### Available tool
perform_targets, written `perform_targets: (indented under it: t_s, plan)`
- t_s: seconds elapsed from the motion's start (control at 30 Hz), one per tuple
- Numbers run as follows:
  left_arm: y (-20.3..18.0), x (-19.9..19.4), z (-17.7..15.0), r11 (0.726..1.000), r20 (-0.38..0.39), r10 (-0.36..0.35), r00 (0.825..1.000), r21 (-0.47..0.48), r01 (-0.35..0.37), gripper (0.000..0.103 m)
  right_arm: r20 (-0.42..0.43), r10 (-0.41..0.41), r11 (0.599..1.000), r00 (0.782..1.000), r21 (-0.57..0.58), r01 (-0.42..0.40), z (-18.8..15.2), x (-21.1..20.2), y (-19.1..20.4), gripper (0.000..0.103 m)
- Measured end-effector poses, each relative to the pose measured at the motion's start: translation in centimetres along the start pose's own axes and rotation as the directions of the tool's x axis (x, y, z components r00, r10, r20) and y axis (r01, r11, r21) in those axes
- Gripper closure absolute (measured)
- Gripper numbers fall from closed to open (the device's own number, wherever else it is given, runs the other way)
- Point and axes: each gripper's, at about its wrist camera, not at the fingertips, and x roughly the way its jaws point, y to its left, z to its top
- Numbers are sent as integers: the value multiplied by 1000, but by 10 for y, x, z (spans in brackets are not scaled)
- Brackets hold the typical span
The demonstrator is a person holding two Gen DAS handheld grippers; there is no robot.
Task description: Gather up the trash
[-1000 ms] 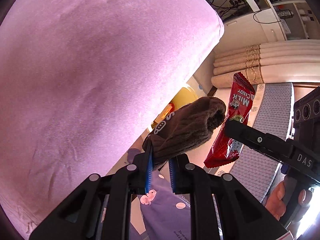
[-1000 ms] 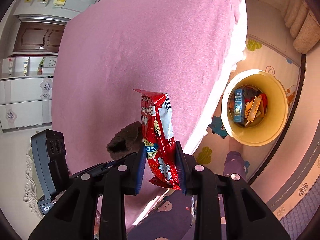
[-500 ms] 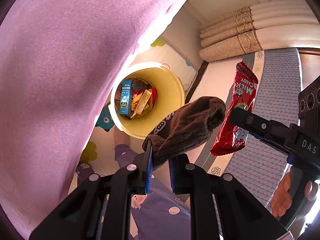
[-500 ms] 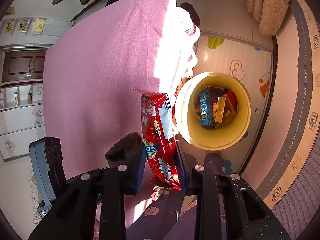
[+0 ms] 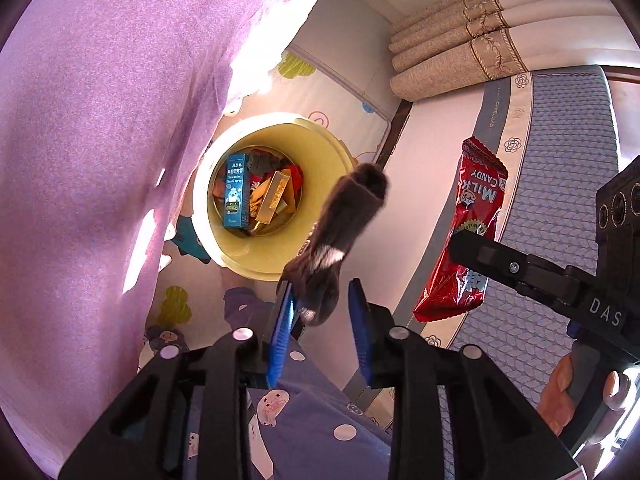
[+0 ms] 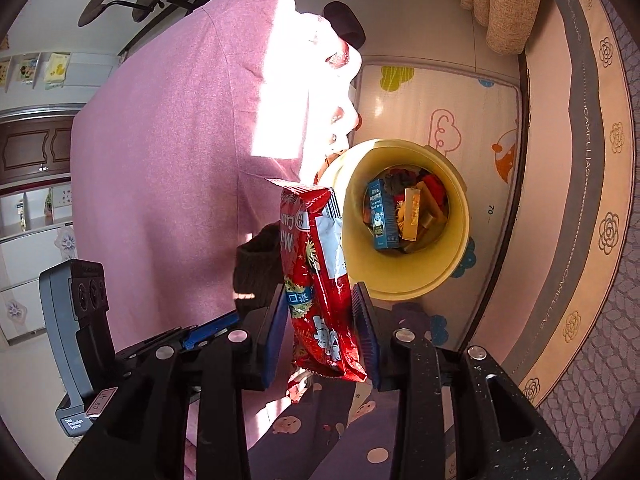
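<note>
Left gripper [image 5: 320,334] gapes around one sock [image 5: 340,232] — right [image 6: 320,332] seemingly loosening one wrapper [image 6: 320,276].

The brown sock [image 6: 256,268] is mostly hidden behind the red candy wrapper [image 6: 320,280]; items beneath the blue box [image 5: 235,190] in the yellow bin [image 5: 320,152] blur together, perhaps wrappers; box print too small to read.

A home: a children's cartoon play mat [image 6: 436,96] on the floor, tied curtains [image 5: 472,52], and a pink-covered bed [image 6: 192,140].
</note>
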Motion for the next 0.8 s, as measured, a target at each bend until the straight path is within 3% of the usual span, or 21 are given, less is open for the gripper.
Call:
perform_targets:
  t_s: [0.07,0.4,0.8]
  plan:
    - [0,-1,-2,1000,12,19,1000,-10,-19,31,-1,-2,1000,1000,15,2,0,1,-5,61]
    - [3,-9,-9,999,37,11,999,-30,-10,30,-1,11,1000,1000,-2,-11,-3,-7,-4,61]
    - [8,-47,-23,997,129,-3,992,-76,13,30,-20,20,991,1000,-129,-23,-2,-16,35,61]
